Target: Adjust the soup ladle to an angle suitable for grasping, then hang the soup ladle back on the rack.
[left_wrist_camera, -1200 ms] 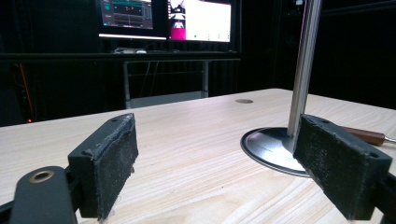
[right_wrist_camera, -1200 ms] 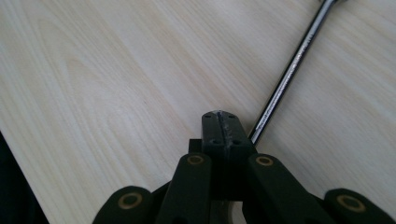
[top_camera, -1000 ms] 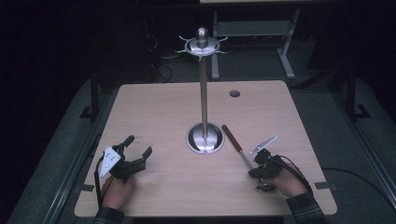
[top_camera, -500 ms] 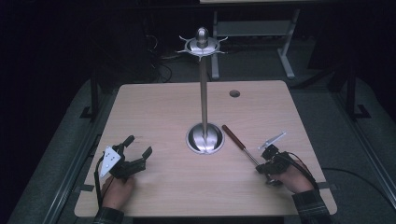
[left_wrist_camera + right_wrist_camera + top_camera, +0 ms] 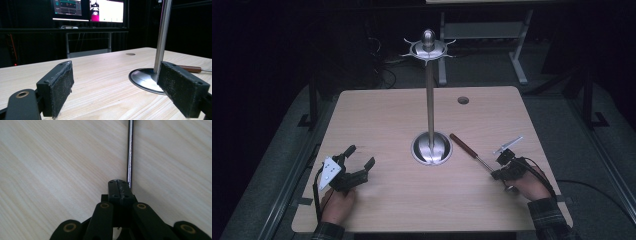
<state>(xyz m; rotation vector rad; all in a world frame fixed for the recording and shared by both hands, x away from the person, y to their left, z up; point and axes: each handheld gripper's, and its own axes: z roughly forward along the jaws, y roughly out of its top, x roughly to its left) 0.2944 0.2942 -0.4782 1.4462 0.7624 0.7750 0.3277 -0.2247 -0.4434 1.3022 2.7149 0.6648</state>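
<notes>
A long tool with a reddish wooden handle (image 5: pixel 462 145) and a thin metal shaft (image 5: pixel 482 162) lies on the table right of the stand's round base (image 5: pixel 432 148). My right gripper (image 5: pixel 498 173) is at the shaft's near end, pointing down at the tabletop. In the right gripper view its jaws (image 5: pixel 119 186) are pressed together with nothing between them, and the shaft (image 5: pixel 129 152) runs just beside their right edge. My left gripper (image 5: pixel 359 156) rests at the front left, open and empty (image 5: pixel 118 75), facing the stand's pole (image 5: pixel 162 32).
The tall metal stand (image 5: pixel 430 105) with a hooked crown (image 5: pixel 428 47) rises from the table's middle. A cable hole (image 5: pixel 463 100) sits at the back right of the wooden table (image 5: pixel 377 115). Lit monitors (image 5: pixel 87 8) stand beyond the far edge.
My right gripper has slid a little to the right along the tool's shaft, its jaws staying shut. The left gripper and the tool have not moved.
</notes>
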